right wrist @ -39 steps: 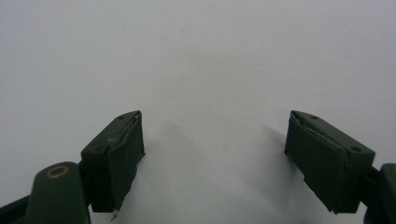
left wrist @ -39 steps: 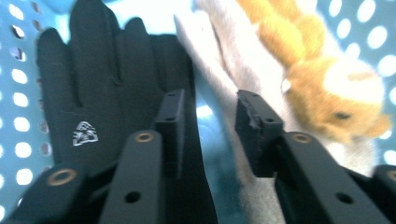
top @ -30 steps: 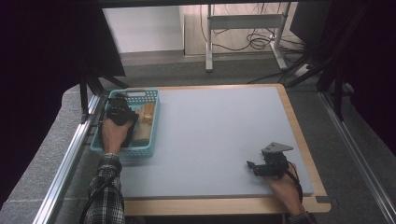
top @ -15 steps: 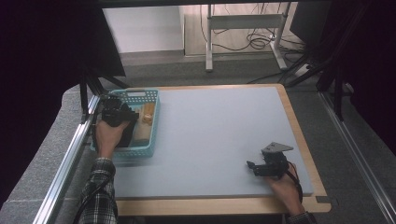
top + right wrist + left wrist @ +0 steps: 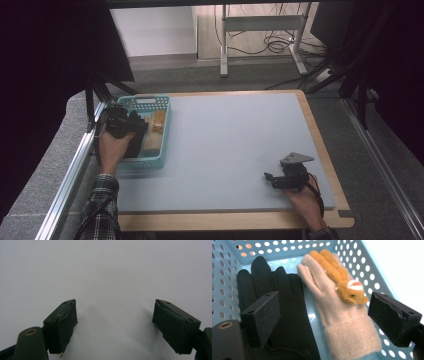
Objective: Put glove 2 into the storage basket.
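A light blue perforated basket stands at the table's left edge. In the left gripper view its wall surrounds a black glove and a beige knitted glove lying side by side, with a small orange plush animal resting on the beige one. My left gripper hovers open above both gloves, holding nothing; in the high view it sits over the basket. My right gripper rests open near the table's front right, with bare grey surface between its fingers.
The grey mat has a wooden border. An aluminium rail runs along the left side. A metal stand and cables are on the floor beyond the table.
My left hand and gripper have drawn slightly toward the basket's left side. The right gripper has stayed put.
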Demonstrator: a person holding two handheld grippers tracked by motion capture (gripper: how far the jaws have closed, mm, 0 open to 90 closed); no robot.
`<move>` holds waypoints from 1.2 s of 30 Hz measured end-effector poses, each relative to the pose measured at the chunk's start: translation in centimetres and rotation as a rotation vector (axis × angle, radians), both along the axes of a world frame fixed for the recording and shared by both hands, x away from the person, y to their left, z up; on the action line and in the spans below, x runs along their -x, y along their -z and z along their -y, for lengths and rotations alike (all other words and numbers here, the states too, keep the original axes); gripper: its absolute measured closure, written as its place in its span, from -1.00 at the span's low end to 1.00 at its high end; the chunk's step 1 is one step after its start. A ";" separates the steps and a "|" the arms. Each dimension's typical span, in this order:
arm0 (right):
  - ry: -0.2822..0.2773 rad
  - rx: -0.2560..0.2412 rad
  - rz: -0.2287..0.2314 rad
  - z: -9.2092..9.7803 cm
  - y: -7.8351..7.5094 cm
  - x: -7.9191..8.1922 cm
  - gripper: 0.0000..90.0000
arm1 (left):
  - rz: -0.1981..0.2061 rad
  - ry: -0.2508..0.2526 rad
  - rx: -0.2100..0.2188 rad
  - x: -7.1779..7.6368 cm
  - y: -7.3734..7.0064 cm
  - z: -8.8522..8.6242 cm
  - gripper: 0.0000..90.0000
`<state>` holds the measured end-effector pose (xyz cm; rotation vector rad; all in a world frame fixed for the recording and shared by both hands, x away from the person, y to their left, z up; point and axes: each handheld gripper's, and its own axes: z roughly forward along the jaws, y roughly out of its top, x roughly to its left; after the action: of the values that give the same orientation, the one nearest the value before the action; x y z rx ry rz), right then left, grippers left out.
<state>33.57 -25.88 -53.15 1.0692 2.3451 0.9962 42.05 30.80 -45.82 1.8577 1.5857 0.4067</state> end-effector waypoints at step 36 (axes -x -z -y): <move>0.000 0.002 0.000 0.0 0.0 0.0 -0.58 | 0.080 0.127 -0.050 4.1 -1.8 1.9 -0.96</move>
<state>33.56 -25.89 -53.15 1.0678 2.3456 0.9937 37.96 28.89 -44.00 1.9427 1.4087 0.4612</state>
